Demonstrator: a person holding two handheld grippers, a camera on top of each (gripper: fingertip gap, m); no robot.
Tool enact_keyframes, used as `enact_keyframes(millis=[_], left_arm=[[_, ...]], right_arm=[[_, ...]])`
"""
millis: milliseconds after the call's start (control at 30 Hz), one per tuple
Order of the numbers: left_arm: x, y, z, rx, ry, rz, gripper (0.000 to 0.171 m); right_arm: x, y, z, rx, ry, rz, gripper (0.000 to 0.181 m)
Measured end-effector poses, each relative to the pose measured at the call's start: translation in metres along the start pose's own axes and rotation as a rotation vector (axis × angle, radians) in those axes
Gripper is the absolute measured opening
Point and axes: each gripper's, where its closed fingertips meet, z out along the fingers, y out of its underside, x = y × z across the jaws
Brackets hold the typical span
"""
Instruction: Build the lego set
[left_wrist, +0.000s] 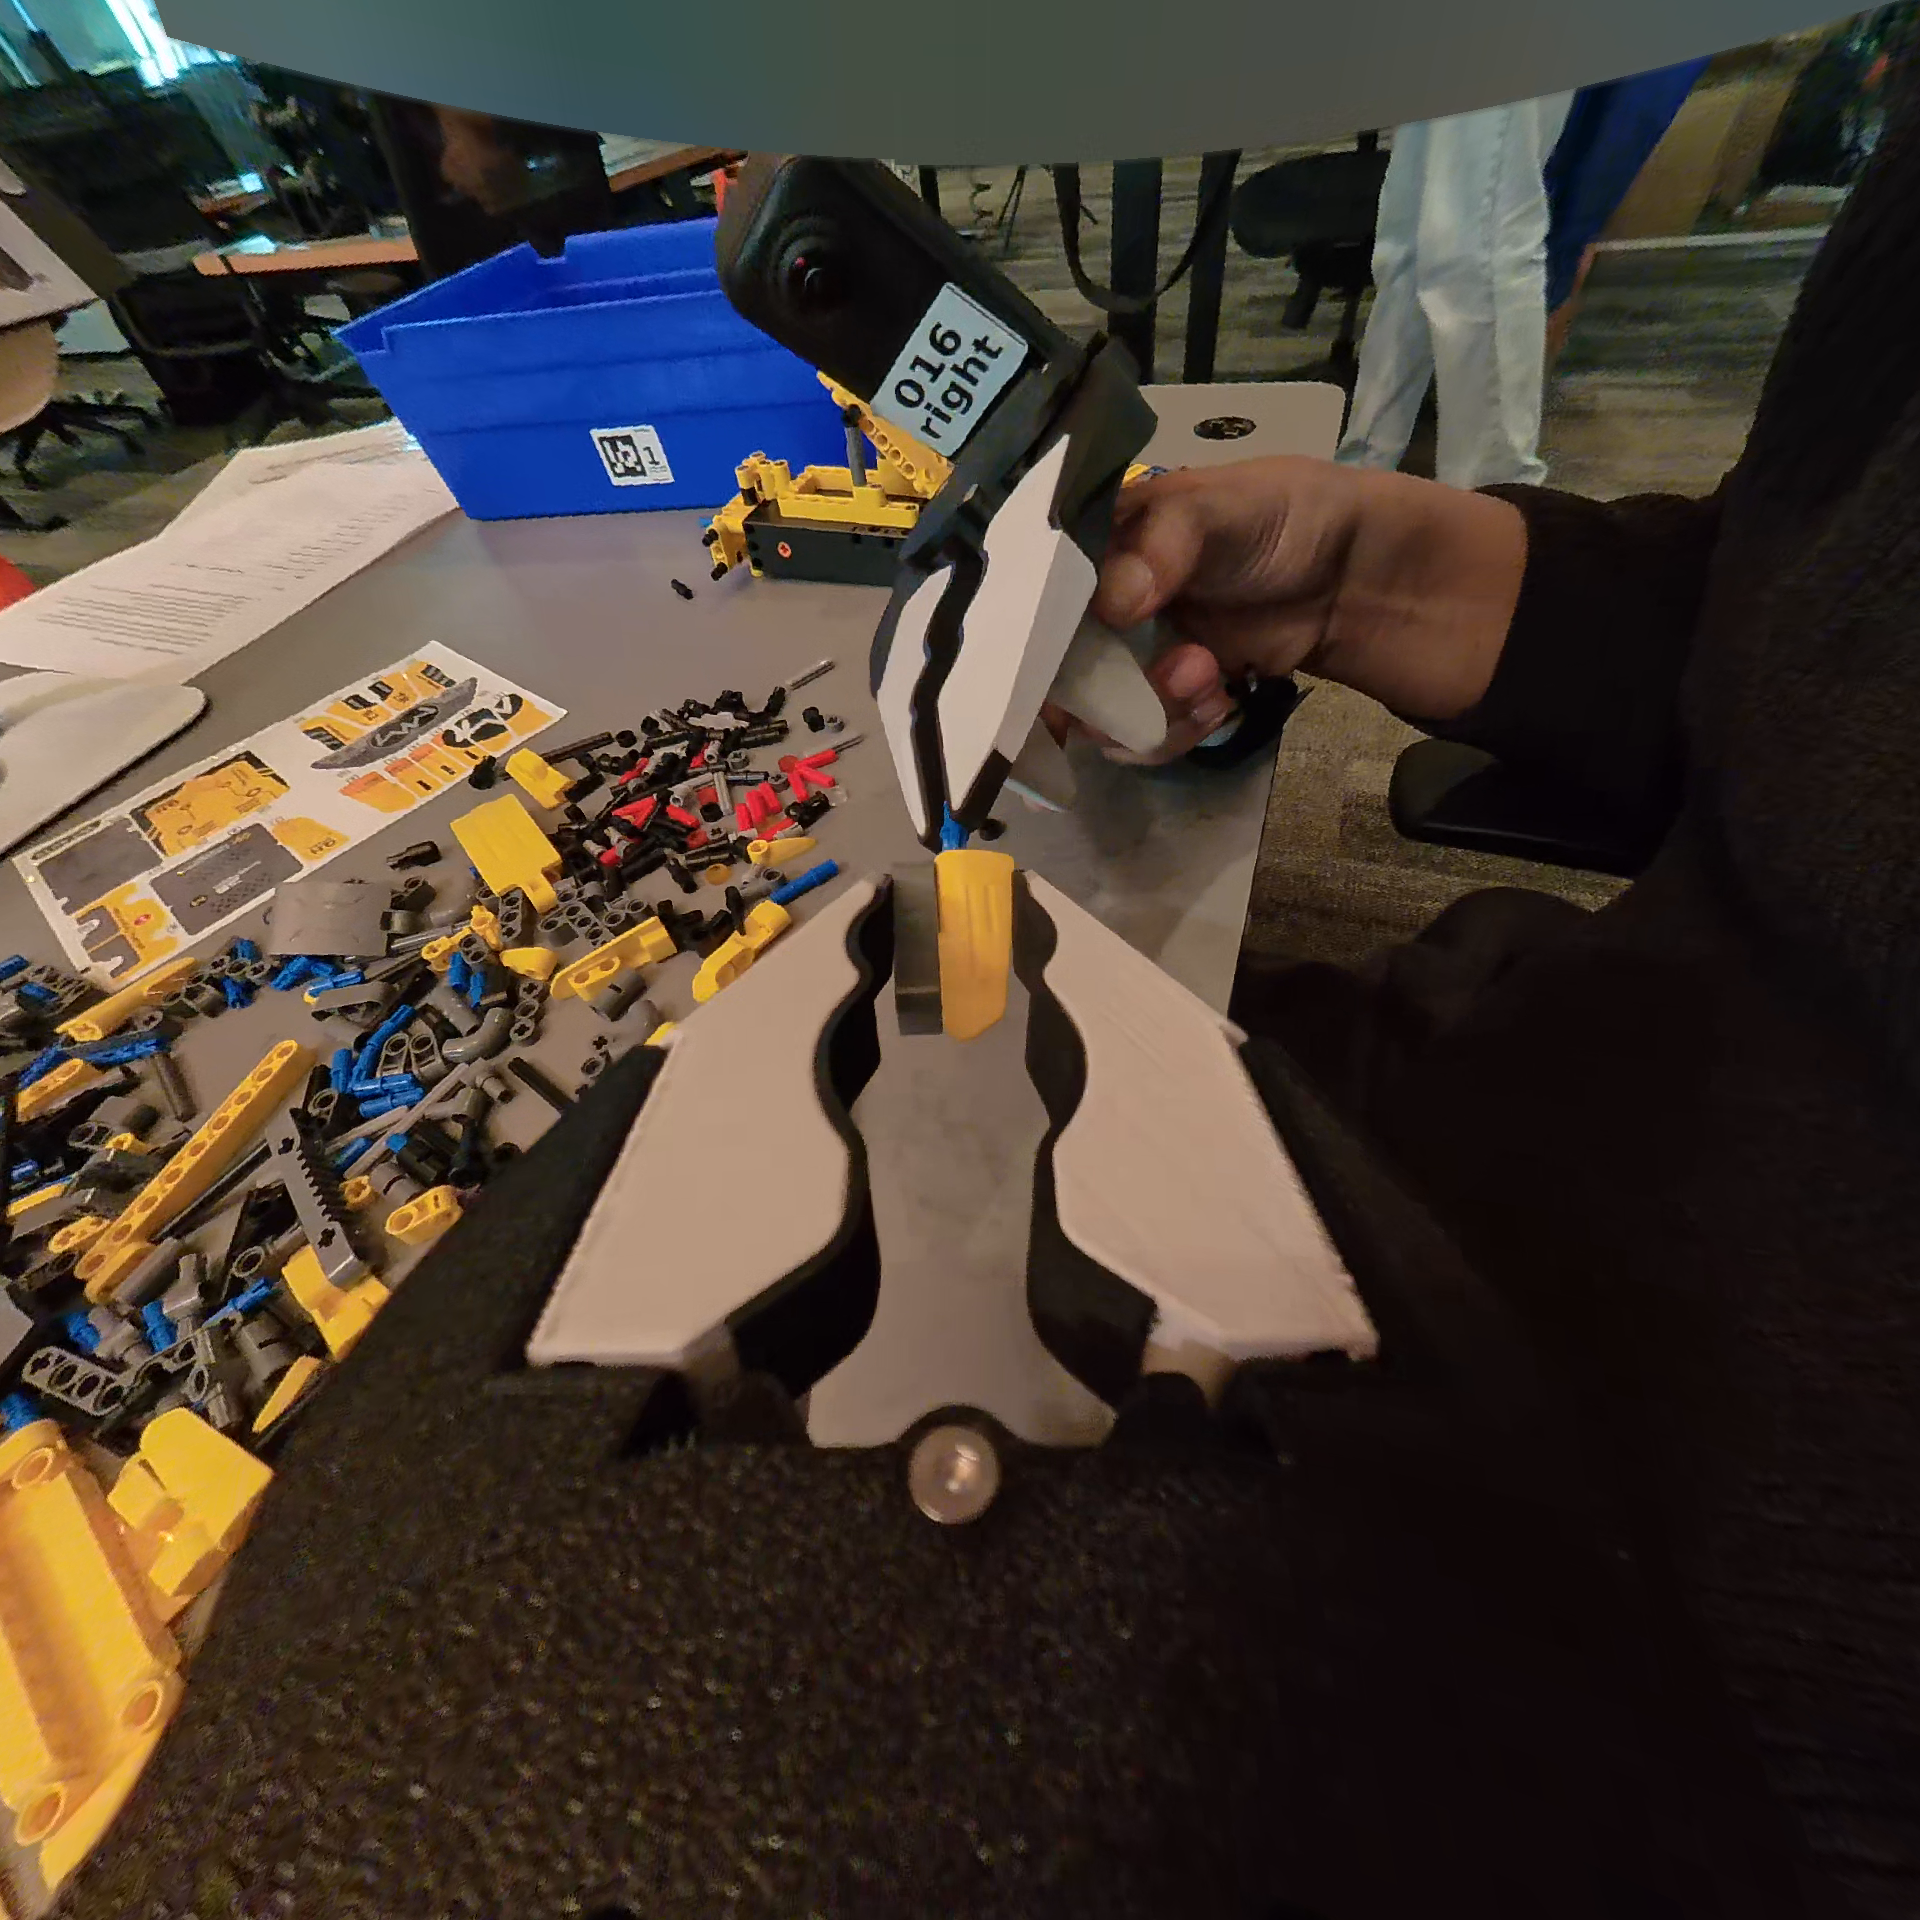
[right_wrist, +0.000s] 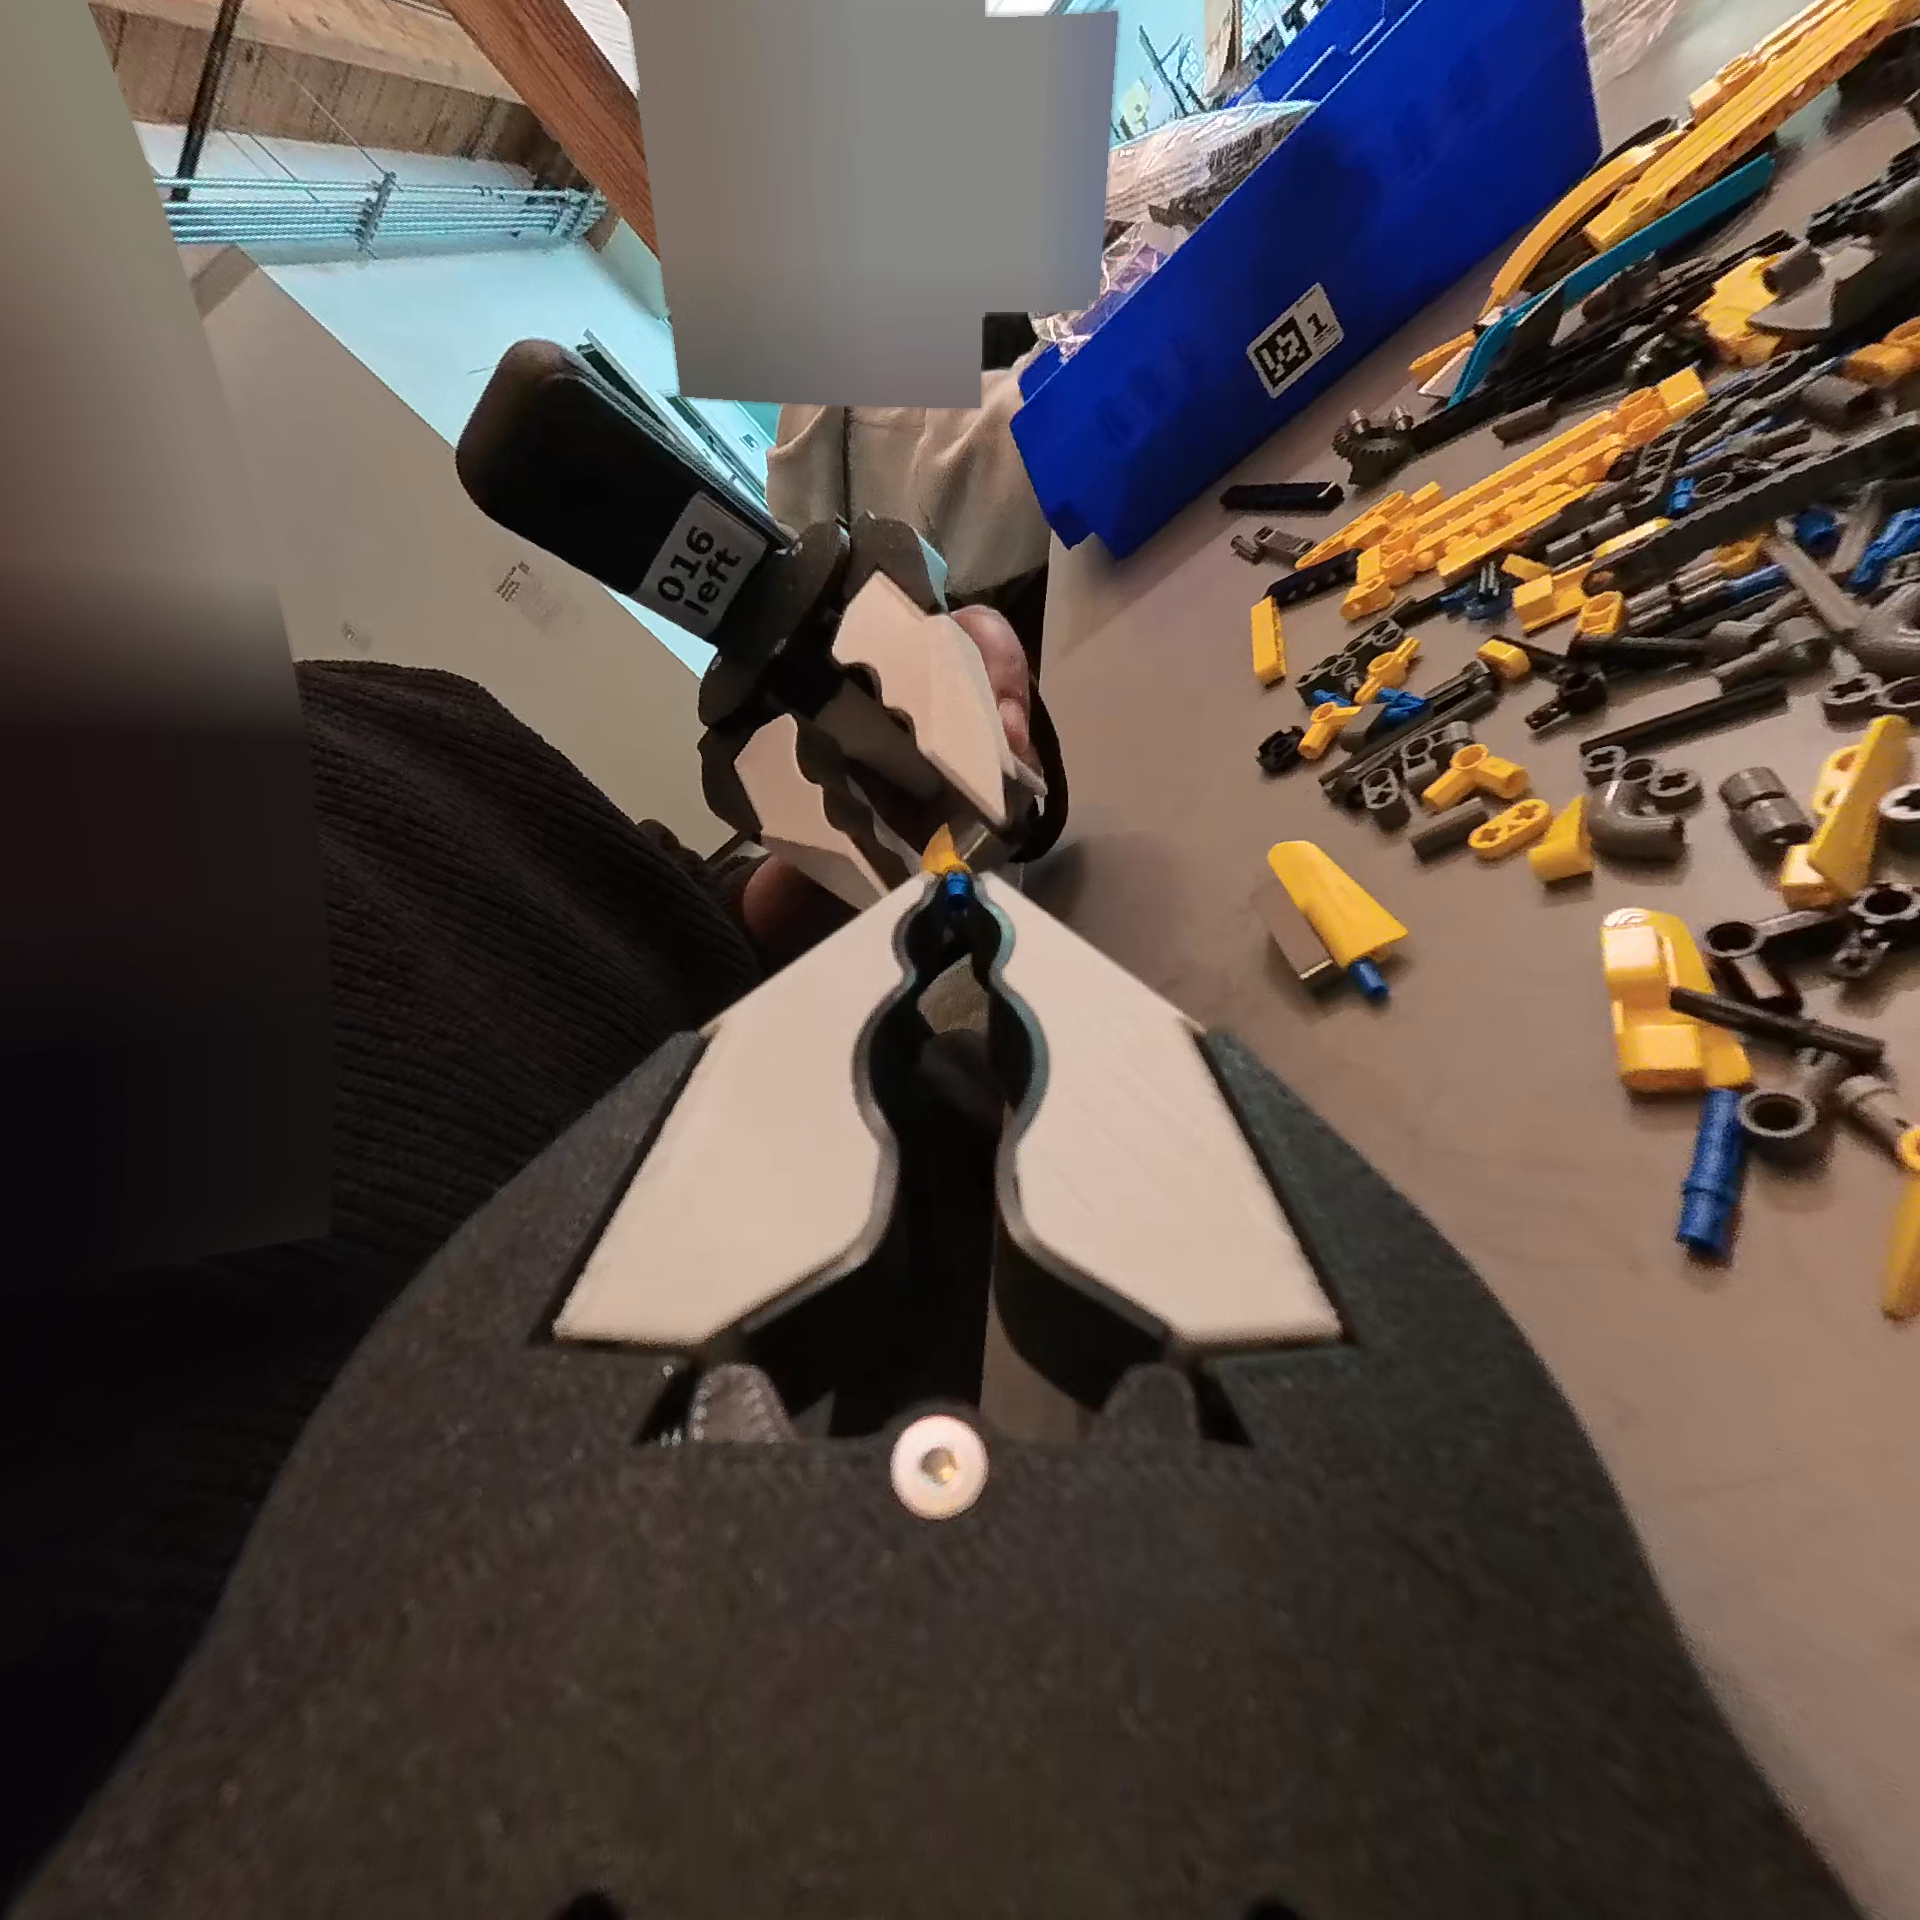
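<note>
Pinching a yellow wedge pc (left_wrist: 971, 940) w/ grey block on its side, left gripper (left_wrist: 954, 914) fingers (left_wrist: 1127, 1049) clamp it from both flanks, long axis running straight out along the fingers, held above desk (left_wrist: 644, 613) edge. Right gripper (right_wrist: 954, 899) fingers (right_wrist: 1101, 1049) pressed nearly together on a small blue pin (right_wrist: 954, 888), tip-to-tip w/ the wedge; pin axis in line w/ wedge's far end. Loose parts pile (left_wrist: 416, 1039) lies to the left, blue bin (left_wrist: 582, 364) beyond, sticker sheet (left_wrist: 281, 800) near pile

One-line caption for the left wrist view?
Left gripper clamps a yellow-and-grey curved panel piece; right gripper brings a blue pin to it.
</note>
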Motion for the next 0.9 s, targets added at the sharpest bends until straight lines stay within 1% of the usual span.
enact_keyframes(millis=[200,300,500,667,733,800,900], left_arm=[[0.002,-0.002,0.001,-0.017,0.016,0.019,0.021],[0.002,-0.004,0.002,0.002,0.024,0.007,0.021],[0.002,-0.002,0.004,0.007,0.022,-0.012,0.021],[-0.001,0.001,0.003,-0.015,0.005,0.009,0.021],[-0.002,0.001,0.002,-0.03,0.001,0.025,0.021],[-0.003,0.004,0.002,-0.052,-0.008,0.04,0.021],[-0.004,0.009,0.002,-0.058,-0.001,0.015,0.021]], right_arm=[[-0.001,0.0,0.0,-0.003,-0.003,-0.001,0.002],[-0.003,0.0,-0.001,-0.001,-0.012,0.002,0.002],[-0.001,0.001,0.0,-0.005,-0.004,0.012,0.002],[0.003,0.001,0.002,-0.005,0.001,0.019,0.002],[0.004,0.0,0.002,-0.006,0.015,-0.013,0.004],[0.007,-0.002,-0.002,-0.007,0.056,-0.075,0.015],[0.008,-0.006,-0.011,0.0,0.079,-0.145,0.015]])
